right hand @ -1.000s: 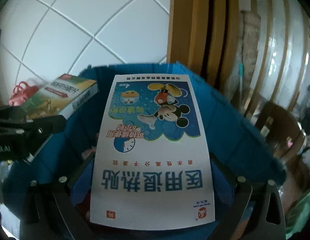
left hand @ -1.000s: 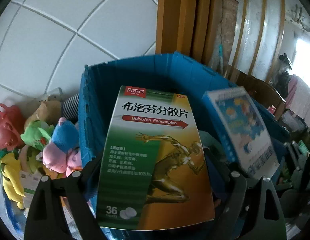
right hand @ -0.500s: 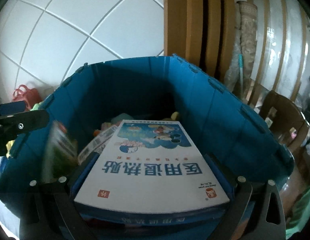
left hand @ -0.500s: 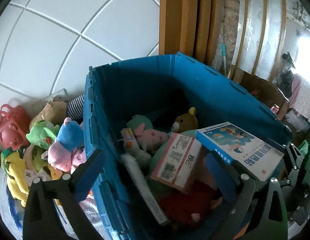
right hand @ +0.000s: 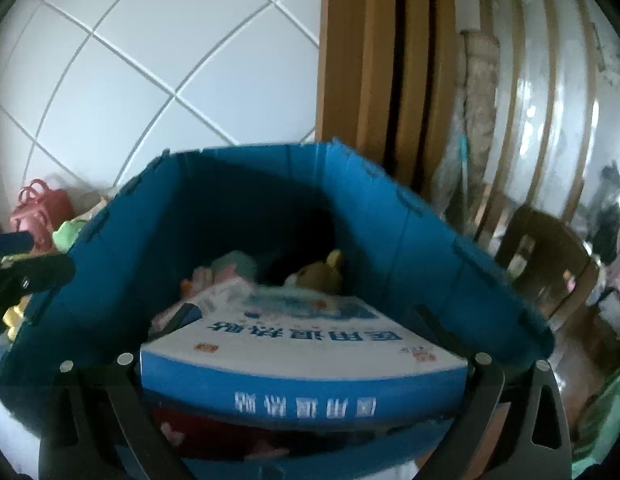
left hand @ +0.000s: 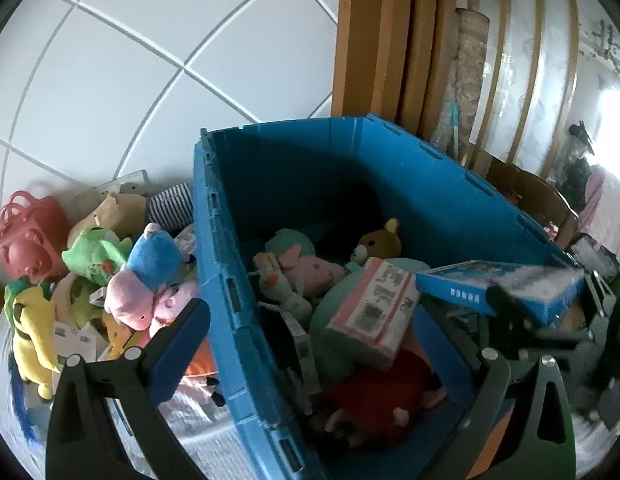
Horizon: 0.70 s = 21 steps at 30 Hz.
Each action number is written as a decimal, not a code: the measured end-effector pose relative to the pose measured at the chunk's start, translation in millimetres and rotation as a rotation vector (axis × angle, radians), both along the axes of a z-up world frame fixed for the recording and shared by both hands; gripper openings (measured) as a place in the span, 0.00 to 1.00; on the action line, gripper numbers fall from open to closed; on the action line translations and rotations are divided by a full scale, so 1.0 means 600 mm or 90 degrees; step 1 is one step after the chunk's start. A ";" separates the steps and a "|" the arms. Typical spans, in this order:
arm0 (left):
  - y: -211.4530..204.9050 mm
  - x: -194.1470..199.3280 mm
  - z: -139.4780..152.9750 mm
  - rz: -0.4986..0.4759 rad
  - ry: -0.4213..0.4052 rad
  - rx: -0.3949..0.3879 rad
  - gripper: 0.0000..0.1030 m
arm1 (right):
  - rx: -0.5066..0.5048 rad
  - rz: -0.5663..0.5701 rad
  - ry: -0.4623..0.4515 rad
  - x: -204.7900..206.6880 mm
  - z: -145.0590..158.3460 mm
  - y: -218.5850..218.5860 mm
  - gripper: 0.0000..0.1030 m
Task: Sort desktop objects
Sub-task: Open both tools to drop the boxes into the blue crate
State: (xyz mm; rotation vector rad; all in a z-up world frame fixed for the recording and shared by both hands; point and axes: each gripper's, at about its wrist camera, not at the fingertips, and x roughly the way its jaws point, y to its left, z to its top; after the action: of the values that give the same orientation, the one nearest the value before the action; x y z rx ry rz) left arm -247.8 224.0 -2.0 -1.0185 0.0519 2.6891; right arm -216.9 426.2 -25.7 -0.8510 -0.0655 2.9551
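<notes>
- Tool work, left side: left tool (left hand: 310, 328) spread as wide as it goes, its jaws having just been opening; nothing between them now. One blue-padded finger hangs outside the crate wall, the other over the crate's contents.
- Right tool (right hand: 306, 340) hangs low over the near rim of the crate, clamped on a flat white-and-blue cardboard box with blue Chinese lettering (right hand: 302, 344). Box lies nearly level, broad face up, its long axis running away from the camera toward the crate's far wall, spine edge nearest.
- Key relation: this box is already above the crate's open mouth, so my reading is that the coming move is a short drop straight down. The right hand has it; the left tool is near but not touching it.
- Large blue rigid plastic crate (left hand: 214, 248), moulded ribbed walls, stands against a white tiled wall.
- Inside, near to far: red plush toy (left hand: 373, 392), soft, fuzzy; pink-and-white carton with a barcode (left hand: 369, 312) tilted on a pale green cushion-like lump; pink plush pig (left hand: 313, 268); brown teddy bear (left hand: 379, 240) at the back.
- Outside the crate, left wrist view: heap of plush toys, blue-and-pink pig (left hand: 146, 276), green frog (left hand: 94, 252), yellow one (left hand: 30, 332), then a small red plastic basket with handles (left hand: 26, 236) by the wall.
- Landing will be soft and uneven; box may settle tilted.
</notes>
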 end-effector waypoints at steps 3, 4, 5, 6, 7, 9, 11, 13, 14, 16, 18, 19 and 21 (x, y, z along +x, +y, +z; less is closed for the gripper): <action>-0.011 0.005 -0.001 0.012 0.003 0.002 1.00 | 0.002 -0.016 0.012 -0.021 0.012 0.002 1.00; -0.013 0.005 -0.002 0.015 0.002 0.003 1.00 | 0.000 -0.020 0.022 -0.024 0.019 0.002 1.00; -0.015 0.005 -0.003 0.019 0.001 0.003 1.00 | -0.009 -0.011 0.038 -0.024 0.028 0.004 1.00; -0.017 0.004 -0.004 0.023 0.000 0.003 1.00 | -0.018 -0.002 0.054 -0.023 0.037 0.005 1.00; -0.018 0.004 -0.006 0.026 -0.002 0.003 1.00 | -0.027 0.008 0.070 -0.022 0.046 0.006 1.00; -0.017 0.003 -0.009 0.028 -0.006 0.001 1.00 | -0.052 0.026 0.094 -0.019 0.062 0.013 1.00; -0.014 0.001 -0.013 0.029 -0.011 -0.003 1.00 | -0.062 0.042 0.050 -0.034 0.057 0.017 1.00; -0.011 0.000 -0.015 0.028 -0.012 -0.002 1.00 | -0.066 0.066 -0.058 -0.062 0.034 0.016 1.00; -0.009 -0.001 -0.016 0.025 -0.011 -0.001 1.00 | -0.070 0.075 -0.072 -0.064 0.022 0.018 1.00; -0.004 -0.003 -0.017 0.022 -0.011 0.000 1.00 | -0.073 0.075 -0.073 -0.059 0.010 0.023 1.00; 0.001 -0.009 -0.018 0.020 -0.014 0.001 1.00 | -0.081 0.072 -0.053 -0.048 0.015 0.027 1.00; 0.003 -0.010 -0.019 0.019 -0.013 0.002 1.00 | -0.084 0.074 -0.045 -0.044 0.018 0.028 1.00; 0.004 -0.012 -0.020 0.016 -0.015 0.004 1.00 | -0.076 0.074 -0.035 -0.037 0.024 0.025 1.00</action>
State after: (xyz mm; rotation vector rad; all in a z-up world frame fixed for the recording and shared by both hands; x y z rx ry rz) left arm -254.8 226.6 -14.1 -1.0550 0.0261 2.6980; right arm -239.2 441.3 -11.5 -0.9756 0.0613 3.0706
